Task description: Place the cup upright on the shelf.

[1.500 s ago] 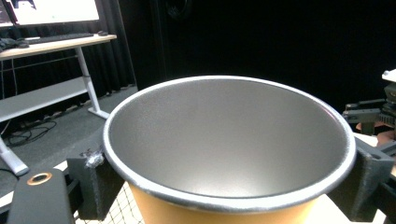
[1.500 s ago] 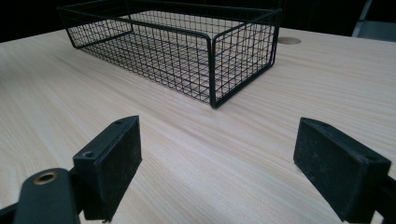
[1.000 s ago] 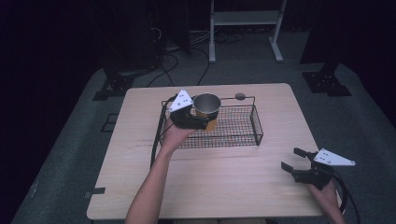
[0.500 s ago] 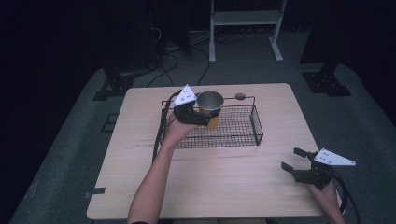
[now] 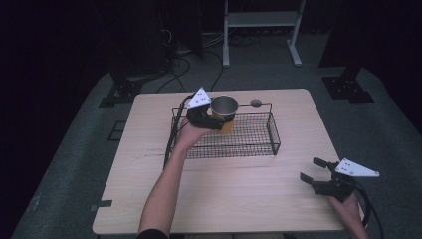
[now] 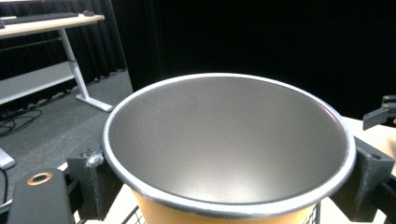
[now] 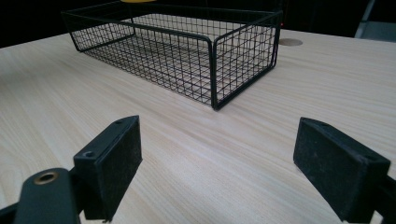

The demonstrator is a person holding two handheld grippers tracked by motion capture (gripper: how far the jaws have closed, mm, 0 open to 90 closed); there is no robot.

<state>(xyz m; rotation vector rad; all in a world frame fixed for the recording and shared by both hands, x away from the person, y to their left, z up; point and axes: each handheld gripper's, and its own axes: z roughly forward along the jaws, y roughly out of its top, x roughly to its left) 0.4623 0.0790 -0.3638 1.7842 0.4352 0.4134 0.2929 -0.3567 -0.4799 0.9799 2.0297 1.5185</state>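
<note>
The work surface is a light wood-grain table (image 5: 239, 194) with rounded corners and a round grommet (image 5: 256, 103) set near its far edge. It stands on grey carpeted flooring (image 5: 74, 164). Black curtains (image 6: 261, 42) enclose the area, and the surroundings are dark; the light falls mainly on the table. Beyond the far edge stands a white-framed desk (image 5: 261, 30), with its top (image 6: 42, 21) and a slanted leg (image 6: 77, 70) seen in the left gripper view. Loose cables (image 5: 189, 50) lie on the floor beside it. Black stand bases (image 5: 348, 87) rest on the floor at both far corners.
</note>
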